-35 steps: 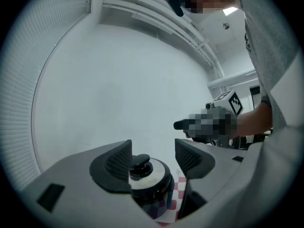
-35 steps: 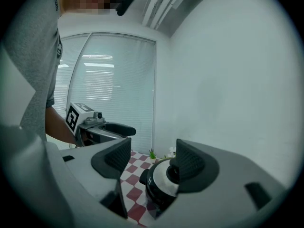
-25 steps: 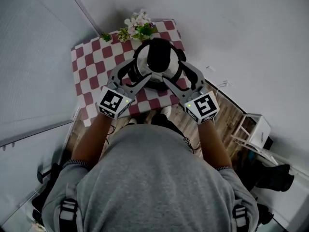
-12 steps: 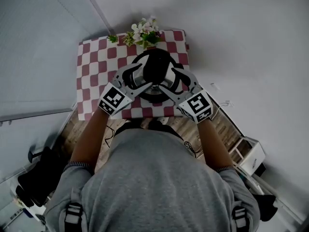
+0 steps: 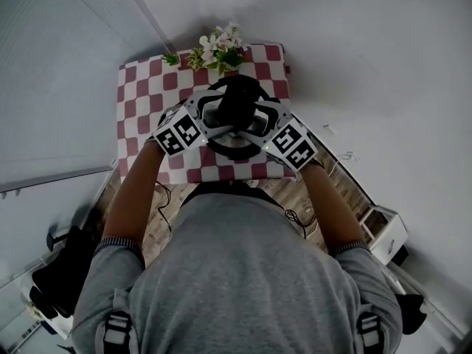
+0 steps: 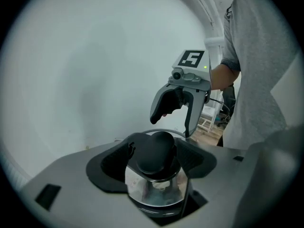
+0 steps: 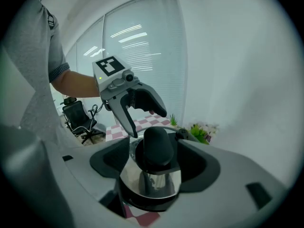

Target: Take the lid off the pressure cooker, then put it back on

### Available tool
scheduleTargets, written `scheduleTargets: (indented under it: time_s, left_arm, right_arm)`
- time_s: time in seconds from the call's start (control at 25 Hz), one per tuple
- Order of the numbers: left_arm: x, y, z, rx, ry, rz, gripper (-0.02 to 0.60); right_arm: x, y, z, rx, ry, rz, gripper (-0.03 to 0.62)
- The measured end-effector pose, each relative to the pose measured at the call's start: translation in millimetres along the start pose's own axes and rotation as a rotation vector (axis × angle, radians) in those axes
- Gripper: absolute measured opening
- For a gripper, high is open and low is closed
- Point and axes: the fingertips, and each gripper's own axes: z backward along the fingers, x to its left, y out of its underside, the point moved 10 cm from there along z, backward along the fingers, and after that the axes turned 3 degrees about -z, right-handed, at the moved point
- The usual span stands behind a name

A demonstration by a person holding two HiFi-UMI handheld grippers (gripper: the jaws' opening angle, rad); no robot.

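Observation:
The steel pressure cooker [image 5: 234,147] stands on a red-and-white checked table [image 5: 151,87]. Its lid [image 6: 154,190] is on, topped by a black knob [image 5: 237,100]. My left gripper [image 5: 214,115] reaches in from the left and my right gripper [image 5: 259,116] from the right. Both are open, and their jaws have just been opening. In the left gripper view the knob [image 6: 156,151] sits between my wide jaws, untouched, with the right gripper [image 6: 171,125] beyond it. In the right gripper view the knob [image 7: 158,148] also sits between the jaws, apart from the pads, and the left gripper [image 7: 146,122] faces me.
A bunch of white flowers with green leaves [image 5: 219,49] stands at the table's far edge, just behind the cooker. White walls close in behind and to the right. A white stool [image 5: 383,231] and a black office chair [image 7: 78,115] stand on the wooden floor.
Both grippers have come down and forward from in front of the cooker to either side of its lid. Their marker cubes now sit closer to the pot.

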Motion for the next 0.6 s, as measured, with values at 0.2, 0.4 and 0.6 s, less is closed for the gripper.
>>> scheduleTargets:
  time_s: [0.2, 0.4, 0.6]
  left_arm:
    - [13, -4, -16, 0.104, 0.123, -0.100, 0.331]
    - [19, -6, -27, 0.172, 0.213, -0.205, 0.331]
    - [23, -9, -34, 0.208, 0.293, -0.241, 0.331]
  right_arm:
    - [-7, -2, -14, 0.086, -0.014, -0.003, 0.327]
    - [-8, -5, -22, 0.172, -0.018, -0.005, 0.328]
    - [-12, -10, -31, 0.207, -0.009, 0.012, 0.333]
